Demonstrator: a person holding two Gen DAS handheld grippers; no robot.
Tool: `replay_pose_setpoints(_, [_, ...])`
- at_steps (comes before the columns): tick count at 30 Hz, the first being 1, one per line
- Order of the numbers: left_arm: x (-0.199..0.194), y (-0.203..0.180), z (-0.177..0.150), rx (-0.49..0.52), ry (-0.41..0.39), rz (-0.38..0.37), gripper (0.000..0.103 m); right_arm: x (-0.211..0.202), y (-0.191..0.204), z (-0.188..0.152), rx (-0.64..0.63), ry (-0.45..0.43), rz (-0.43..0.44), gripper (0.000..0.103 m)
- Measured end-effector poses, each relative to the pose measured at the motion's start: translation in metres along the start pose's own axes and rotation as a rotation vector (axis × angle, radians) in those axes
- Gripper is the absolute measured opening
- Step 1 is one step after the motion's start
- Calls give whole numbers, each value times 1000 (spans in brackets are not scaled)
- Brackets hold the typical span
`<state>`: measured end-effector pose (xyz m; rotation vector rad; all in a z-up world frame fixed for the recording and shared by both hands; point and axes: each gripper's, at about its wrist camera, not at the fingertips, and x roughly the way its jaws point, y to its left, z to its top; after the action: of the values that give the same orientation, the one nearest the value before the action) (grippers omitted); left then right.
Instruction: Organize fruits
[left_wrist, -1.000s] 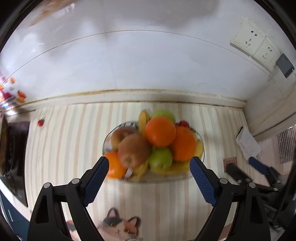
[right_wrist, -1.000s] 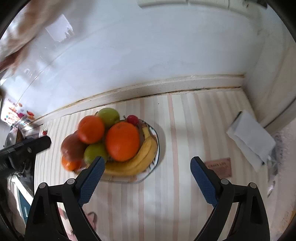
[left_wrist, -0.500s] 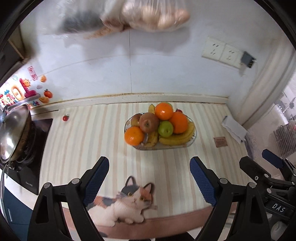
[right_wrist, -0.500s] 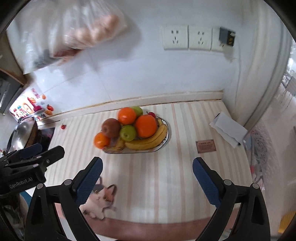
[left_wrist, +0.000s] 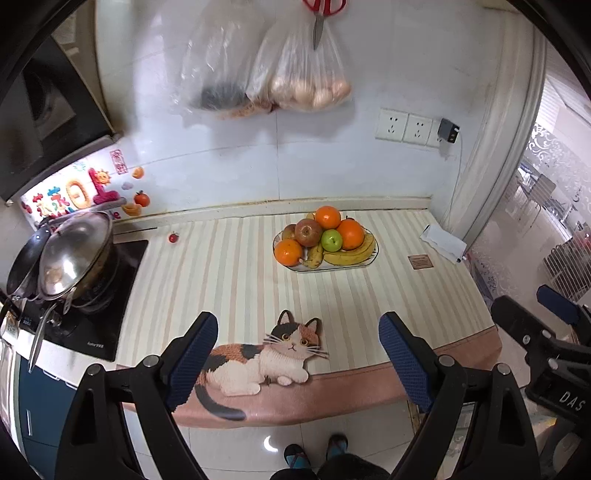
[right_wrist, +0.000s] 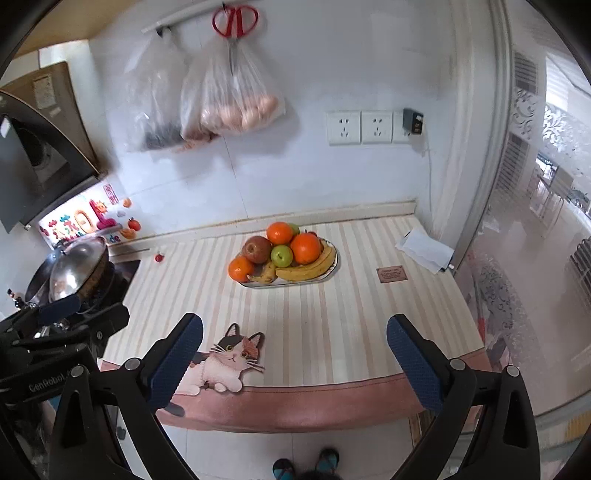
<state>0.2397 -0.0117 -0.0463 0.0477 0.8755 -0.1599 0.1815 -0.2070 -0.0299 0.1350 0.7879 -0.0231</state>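
A glass plate (left_wrist: 373, 254) (right_wrist: 330, 272) stands at the back of the striped counter, piled with oranges (left_wrist: 328, 217) (right_wrist: 305, 248), a red apple (left_wrist: 308, 232) (right_wrist: 257, 249), a green apple (left_wrist: 331, 240) (right_wrist: 282, 255) and bananas (left_wrist: 351, 254) (right_wrist: 308, 269). My left gripper (left_wrist: 297, 354) is open and empty, held back over the counter's front edge. My right gripper (right_wrist: 295, 354) is open and empty, also far from the plate. The right gripper also shows at the right edge of the left wrist view (left_wrist: 546, 325); the left gripper also shows at the left edge of the right wrist view (right_wrist: 55, 332).
A cat picture (left_wrist: 266, 358) (right_wrist: 225, 360) lies near the front edge. A pot with a steel lid (left_wrist: 74, 254) (right_wrist: 75, 267) sits on a cooktop at left. A small red fruit (left_wrist: 173, 237) lies beside it. Folded paper (left_wrist: 443, 242) and a brown card (left_wrist: 420, 262) lie at right. Bags hang on the wall (left_wrist: 273, 74).
Both grippers have pulled far back and up from the plate; the fruit pile now looks small and the whole counter, its front edge and the floor show. The fruit has not moved.
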Motion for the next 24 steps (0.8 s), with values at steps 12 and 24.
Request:
replay_pose_setpoints(12, [-50,-11,-27,-46,-63,37,89,-67,5,-12,-68,-69,28,102])
replay_pose_setpoints(24, [-25,-7,-20,-87,-48,76,89,-24,-10,-2,-78,-21,33,102])
